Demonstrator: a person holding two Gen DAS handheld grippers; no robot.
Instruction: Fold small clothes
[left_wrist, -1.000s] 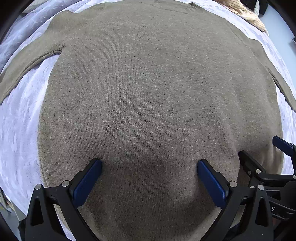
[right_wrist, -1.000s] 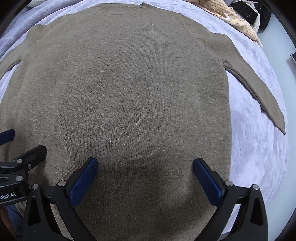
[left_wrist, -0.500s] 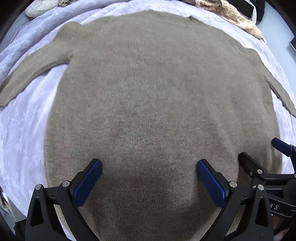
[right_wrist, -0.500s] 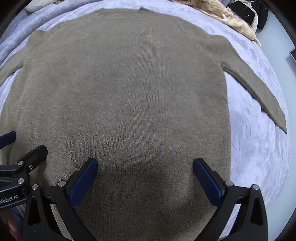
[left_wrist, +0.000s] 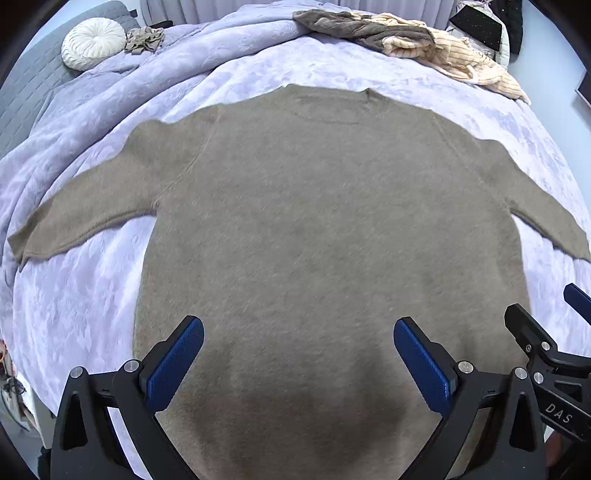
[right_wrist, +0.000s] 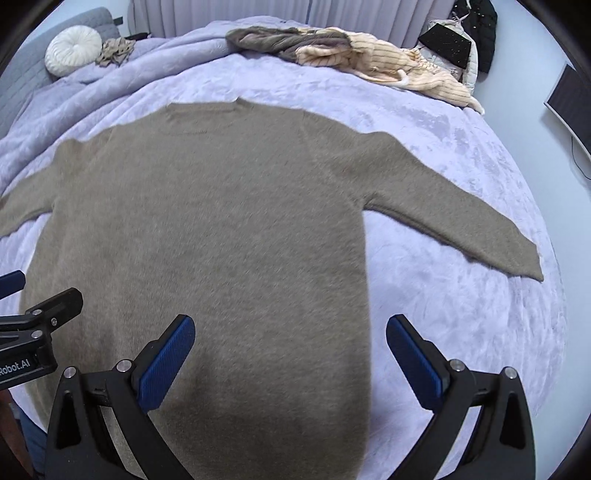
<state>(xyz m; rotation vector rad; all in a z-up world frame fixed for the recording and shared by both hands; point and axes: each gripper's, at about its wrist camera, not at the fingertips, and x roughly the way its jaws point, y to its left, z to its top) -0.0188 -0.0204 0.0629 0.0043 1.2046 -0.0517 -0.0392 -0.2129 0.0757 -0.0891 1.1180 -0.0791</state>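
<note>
My left hand-held gripper (left_wrist: 298, 365) is wide open and holds nothing. My right hand-held gripper (right_wrist: 290, 360) is wide open and empty too. Both hang over the bottom part of the sweater (left_wrist: 325, 236). It lies flat on the bed (right_wrist: 461, 317), sleeves spread out to both sides. It looks soft, fuzzy and floppy, so I think it will bend and droop. I would pinch the sleeve (right_wrist: 458, 221) near its end, where the edge is thin.

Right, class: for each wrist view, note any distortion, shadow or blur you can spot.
Left wrist view: fisheye bulges the sweater; dark shadow between the left tongs. Right wrist view: bed curves, the knit looks soft, and shadow falls by the right tongs.
</note>
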